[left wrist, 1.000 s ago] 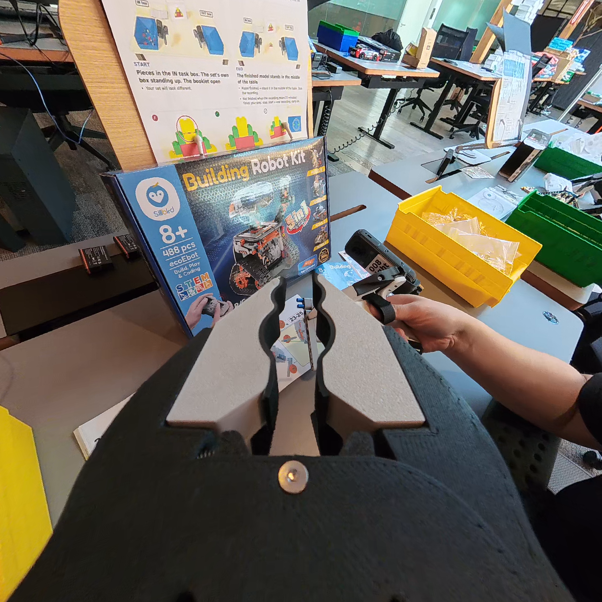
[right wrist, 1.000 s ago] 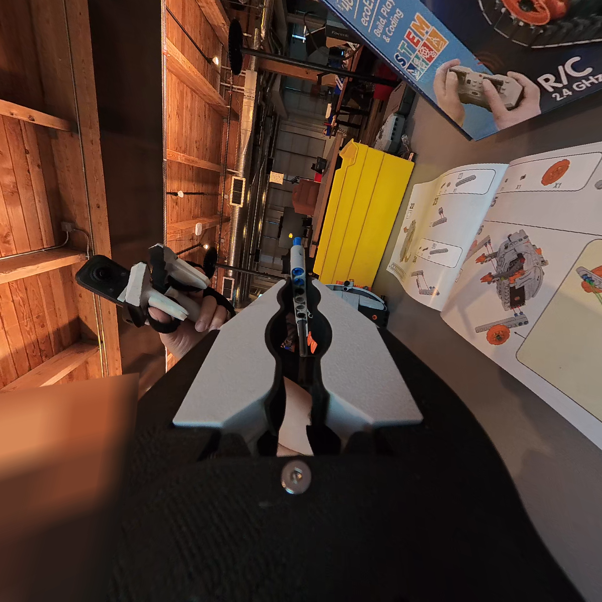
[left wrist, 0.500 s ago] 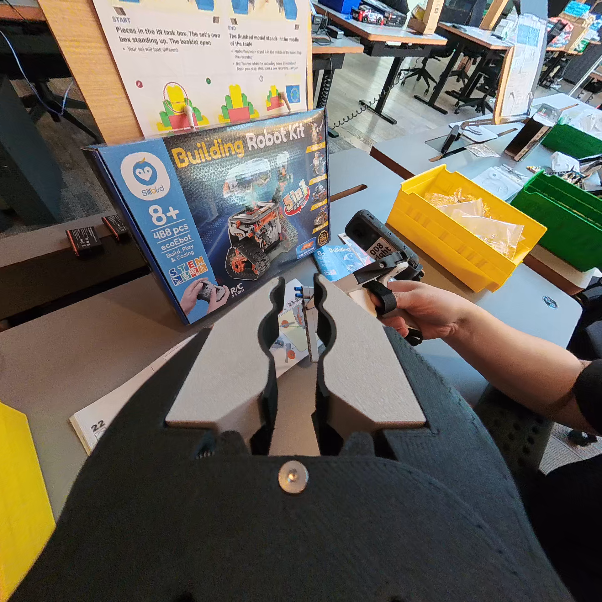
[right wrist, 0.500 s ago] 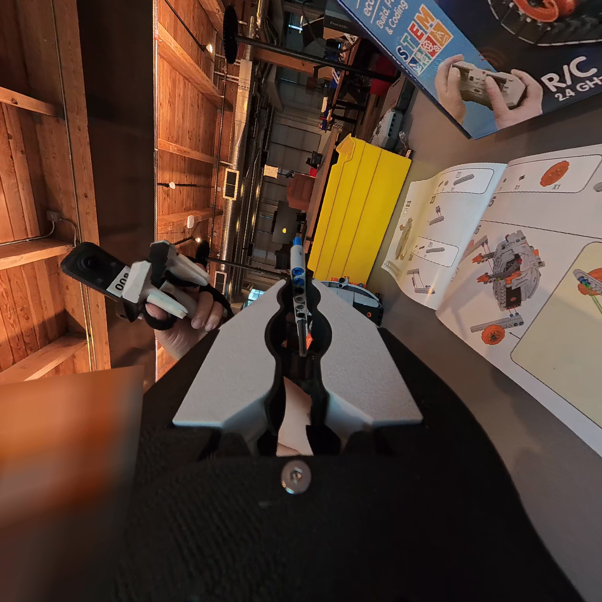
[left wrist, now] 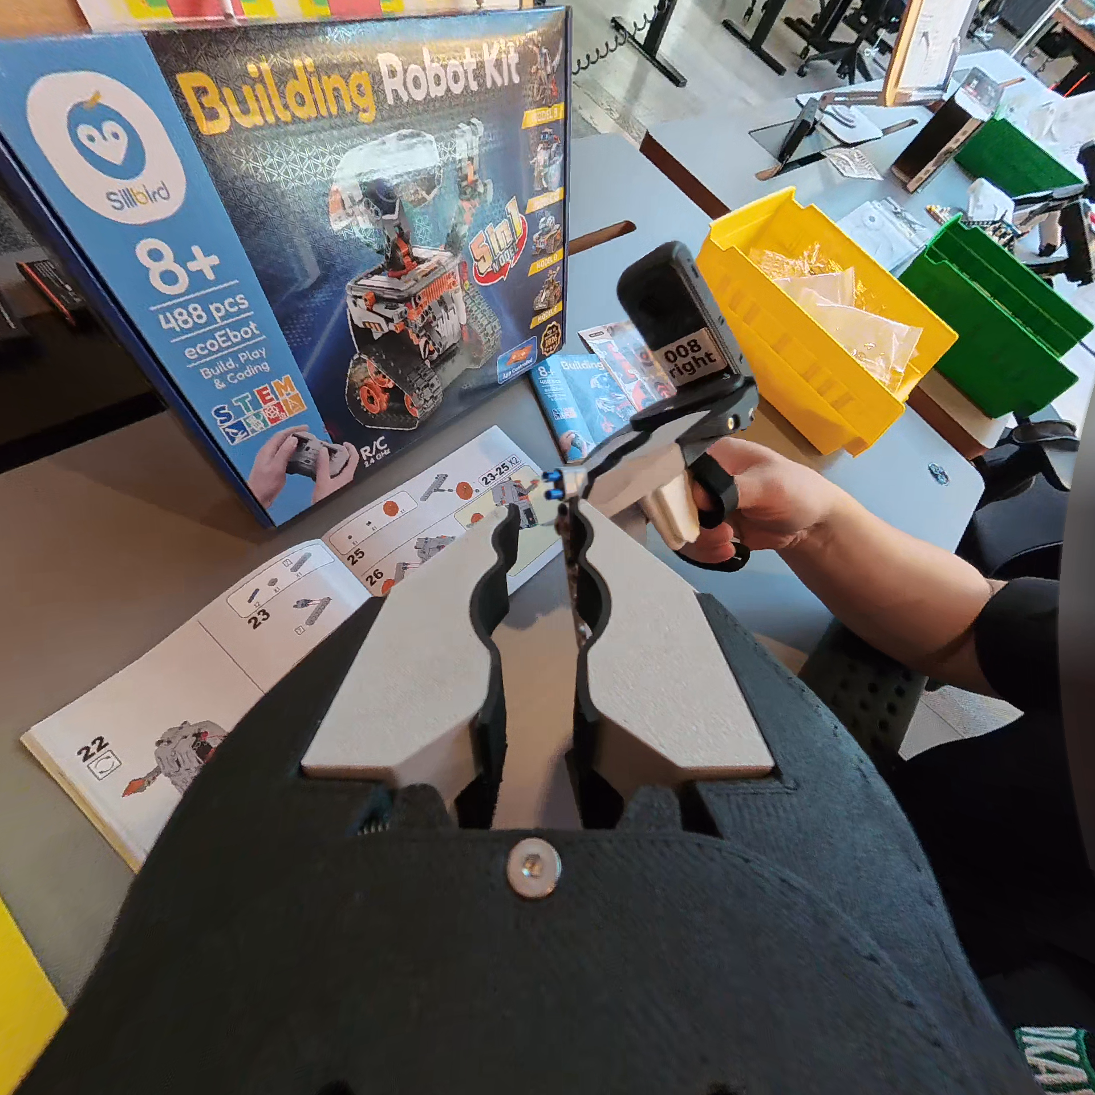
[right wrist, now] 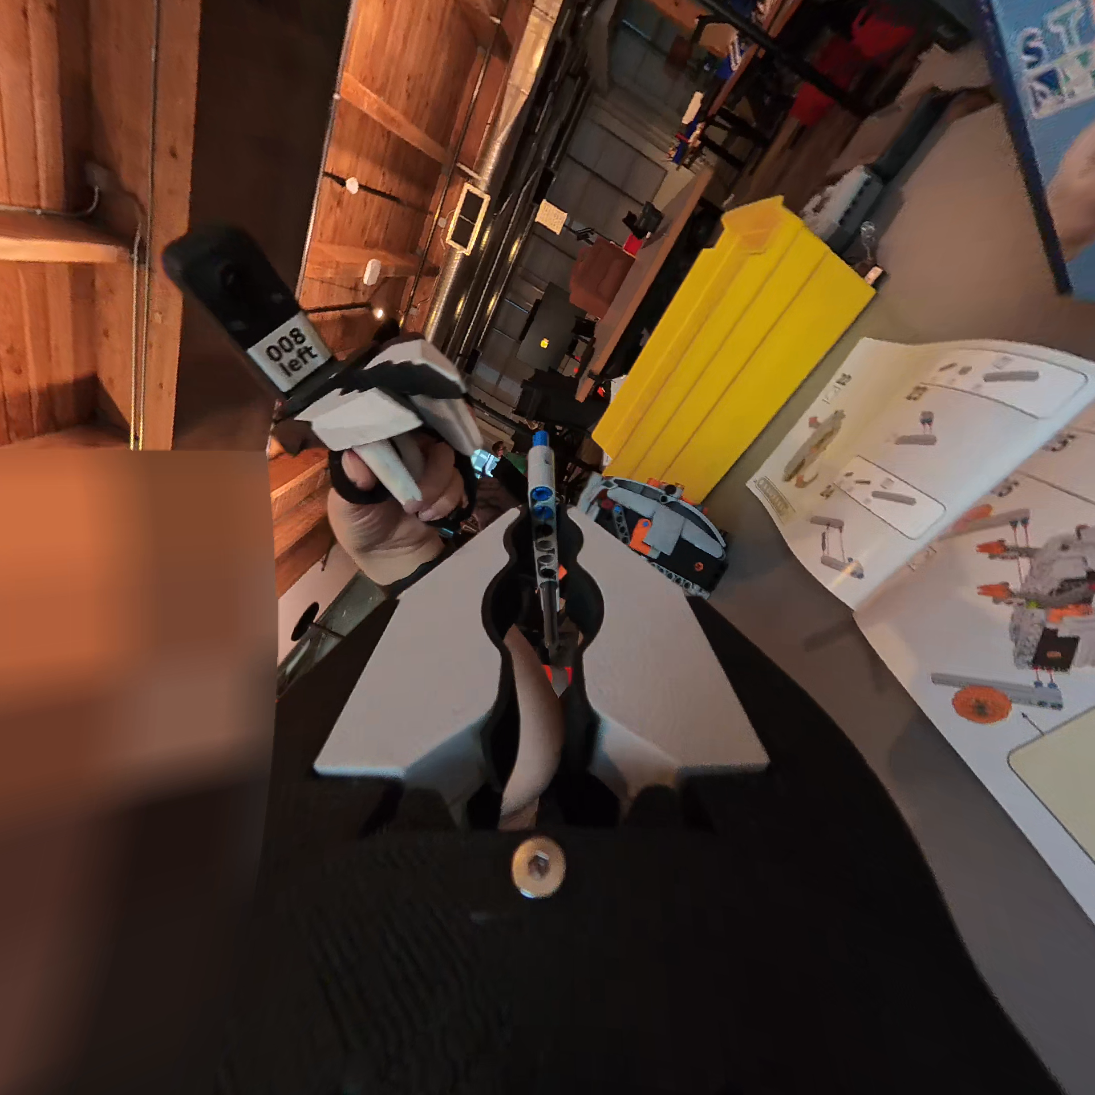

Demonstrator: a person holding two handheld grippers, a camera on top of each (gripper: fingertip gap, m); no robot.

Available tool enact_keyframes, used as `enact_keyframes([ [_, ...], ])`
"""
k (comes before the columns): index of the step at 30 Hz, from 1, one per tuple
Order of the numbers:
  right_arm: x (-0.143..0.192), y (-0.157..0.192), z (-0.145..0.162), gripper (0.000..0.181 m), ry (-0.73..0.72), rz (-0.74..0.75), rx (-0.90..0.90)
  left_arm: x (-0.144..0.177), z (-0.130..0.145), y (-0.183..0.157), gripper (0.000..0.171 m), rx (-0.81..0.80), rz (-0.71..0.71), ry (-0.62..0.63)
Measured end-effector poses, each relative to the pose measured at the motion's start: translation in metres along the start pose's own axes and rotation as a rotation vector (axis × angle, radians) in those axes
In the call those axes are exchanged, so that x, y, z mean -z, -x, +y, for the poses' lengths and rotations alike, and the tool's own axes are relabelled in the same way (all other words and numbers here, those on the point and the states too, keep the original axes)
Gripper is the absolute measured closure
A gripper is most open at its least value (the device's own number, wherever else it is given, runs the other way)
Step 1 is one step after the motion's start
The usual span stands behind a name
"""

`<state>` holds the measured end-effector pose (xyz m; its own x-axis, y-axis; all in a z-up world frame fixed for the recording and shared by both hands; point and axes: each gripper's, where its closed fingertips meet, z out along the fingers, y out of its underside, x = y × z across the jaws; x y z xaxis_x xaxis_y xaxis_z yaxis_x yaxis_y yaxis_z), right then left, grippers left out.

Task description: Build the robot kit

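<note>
Yellow bin (left wrist: 829,379), green bin (left wrist: 1001,349)

A grey table (left wrist: 106,533) bears an upright kit box (left wrist: 308,237), open booklet (left wrist: 249,622), yellow bin (left wrist: 829,367), and seemingly a part-built model (right wrist: 658,545).

Left gripper (left wrist: 542,524): matt grey plastic fingers (left wrist: 415,663), rough-textured black body, bright metal screw (left wrist: 533,868). Kit box (left wrist: 296,237): glossy printed cardboard. Booklet (left wrist: 178,669): smooth paper. Bin (left wrist: 788,361): shiny yellow plastic. Beam (right wrist: 542,521): smooth grey plastic. Ceiling (right wrist: 71,148): bare wood planks.
</note>
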<state>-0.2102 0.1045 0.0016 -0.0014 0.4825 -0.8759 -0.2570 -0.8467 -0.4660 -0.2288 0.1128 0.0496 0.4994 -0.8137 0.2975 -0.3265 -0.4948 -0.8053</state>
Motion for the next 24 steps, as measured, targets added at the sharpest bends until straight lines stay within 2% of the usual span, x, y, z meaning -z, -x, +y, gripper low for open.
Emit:
enact_keyframes([
  [8,0.008,0.036,-0.009,0.176,-0.021,-0.141,0.168,-0.005,0.005,-0.016,0.148,-0.004,0.126,0.026],
  [16,0.012,0.047,-0.017,0.176,-0.068,-0.189,0.108,-0.02,0.011,-0.03,0.144,0.043,0.3,0.06],
  [20,0.012,0.036,-0.022,0.176,-0.095,-0.112,0.087,-0.026,0.008,-0.03,0.148,0.114,0.366,0.049],
  [24,0.014,0.04,-0.027,0.176,-0.136,-0.14,0.061,-0.034,0.012,-0.03,0.144,0.146,0.391,0.077],
])
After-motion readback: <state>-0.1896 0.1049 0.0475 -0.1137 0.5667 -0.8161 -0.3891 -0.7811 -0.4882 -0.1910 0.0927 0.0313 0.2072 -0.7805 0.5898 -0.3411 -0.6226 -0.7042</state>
